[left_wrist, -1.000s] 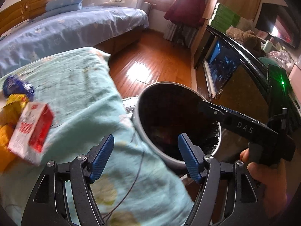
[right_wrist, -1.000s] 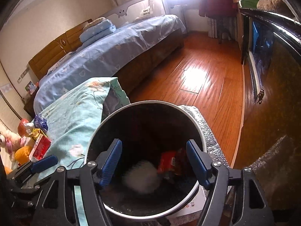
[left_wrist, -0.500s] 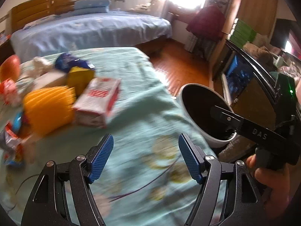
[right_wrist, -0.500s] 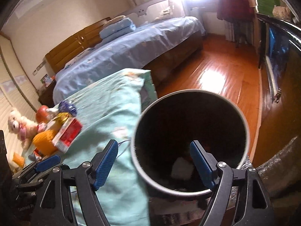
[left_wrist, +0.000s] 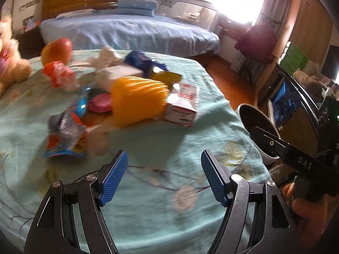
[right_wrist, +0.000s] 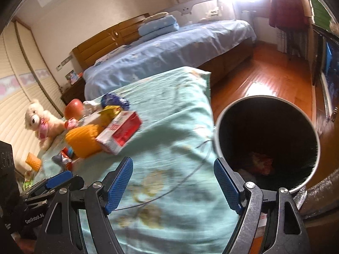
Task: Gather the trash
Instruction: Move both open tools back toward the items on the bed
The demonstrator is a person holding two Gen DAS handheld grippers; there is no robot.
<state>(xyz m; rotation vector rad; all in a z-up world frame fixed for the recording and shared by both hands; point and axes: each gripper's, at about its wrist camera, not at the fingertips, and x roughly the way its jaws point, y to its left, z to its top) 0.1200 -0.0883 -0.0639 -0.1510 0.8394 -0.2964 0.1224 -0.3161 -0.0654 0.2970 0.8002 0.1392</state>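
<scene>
Turquoise floral cloth (left_wrist: 148, 190) is covering the surface, with a blue bed (left_wrist: 127, 31) sitting behind. Trash (left_wrist: 118, 97) is lying heaped there: a yellow ribbed piece, a red-and-white carton (right_wrist: 119, 132), wrappers. Both the left gripper (left_wrist: 164, 176) and right gripper (right_wrist: 173, 183) are hanging spread, empty, beside the bin (right_wrist: 220, 131).

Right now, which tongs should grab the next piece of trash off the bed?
Left, probably. The left tongs are open and aimed at the trash pile, with the red-white box just ahead. The right tongs, also open, sit by the bin, the pile off to their left.
</scene>
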